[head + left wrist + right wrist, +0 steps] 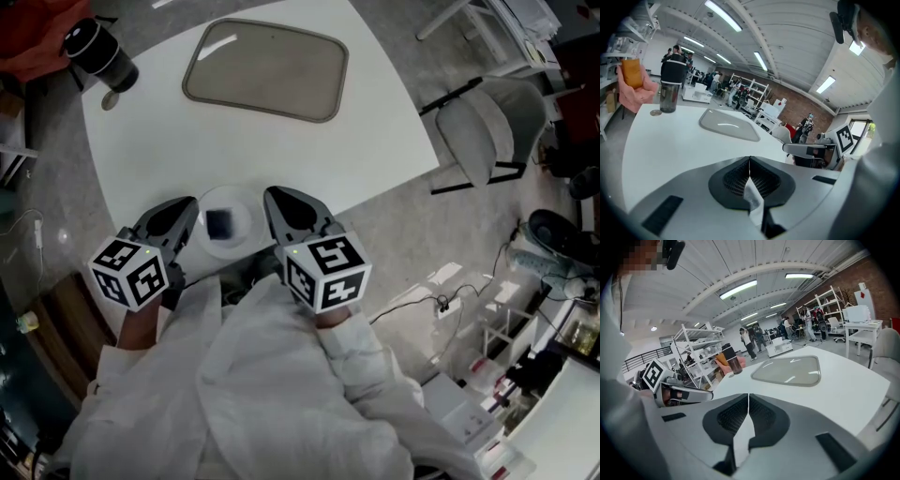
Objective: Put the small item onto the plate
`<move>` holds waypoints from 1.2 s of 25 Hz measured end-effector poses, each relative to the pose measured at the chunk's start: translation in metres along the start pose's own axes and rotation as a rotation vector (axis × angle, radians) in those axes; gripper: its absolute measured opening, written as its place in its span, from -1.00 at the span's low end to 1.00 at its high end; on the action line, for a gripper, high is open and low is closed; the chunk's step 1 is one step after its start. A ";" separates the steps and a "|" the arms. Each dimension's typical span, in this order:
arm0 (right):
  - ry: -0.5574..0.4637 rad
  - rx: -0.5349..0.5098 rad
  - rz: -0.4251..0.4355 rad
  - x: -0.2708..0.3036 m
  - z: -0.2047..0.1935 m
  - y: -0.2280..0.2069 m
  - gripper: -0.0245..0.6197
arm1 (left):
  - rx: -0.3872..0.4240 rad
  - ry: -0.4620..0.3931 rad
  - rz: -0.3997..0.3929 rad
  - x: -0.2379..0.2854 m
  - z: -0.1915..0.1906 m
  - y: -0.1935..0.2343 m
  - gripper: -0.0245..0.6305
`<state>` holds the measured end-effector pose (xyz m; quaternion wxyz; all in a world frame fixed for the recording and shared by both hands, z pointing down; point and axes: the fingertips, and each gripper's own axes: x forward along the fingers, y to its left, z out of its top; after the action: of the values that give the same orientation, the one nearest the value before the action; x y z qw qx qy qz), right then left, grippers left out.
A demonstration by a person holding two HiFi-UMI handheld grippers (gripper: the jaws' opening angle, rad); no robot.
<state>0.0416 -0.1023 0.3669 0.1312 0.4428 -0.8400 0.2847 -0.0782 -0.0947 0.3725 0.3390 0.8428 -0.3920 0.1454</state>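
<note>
Item (218, 223), small and dark, lies on the plate (249, 206), which sits at the near edge of the table (375, 122). Left gripper (190, 208) has its jaws pressed together and hangs just left of the plate. Right gripper (272, 197), jaws likewise together, hangs just right of it. Neither touches the item. Farther across the table lies a grey tray (267, 67). A dark tumbler (98, 53) stands at the far left corner. A chair (487, 131) stands off to the right.
</note>
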 end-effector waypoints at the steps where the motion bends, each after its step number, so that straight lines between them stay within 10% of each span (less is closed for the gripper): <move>1: 0.008 -0.002 0.000 0.000 -0.003 0.000 -0.88 | -0.003 0.004 0.001 0.000 -0.002 0.002 -0.89; 30: 0.226 0.042 0.043 0.019 -0.090 0.011 -0.87 | -0.124 0.188 0.093 0.001 -0.089 0.042 -0.89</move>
<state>0.0192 -0.0566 0.4438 0.2099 0.3922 -0.8231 0.3531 -0.1080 -0.0537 0.4572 0.4186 0.7837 -0.4056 0.2148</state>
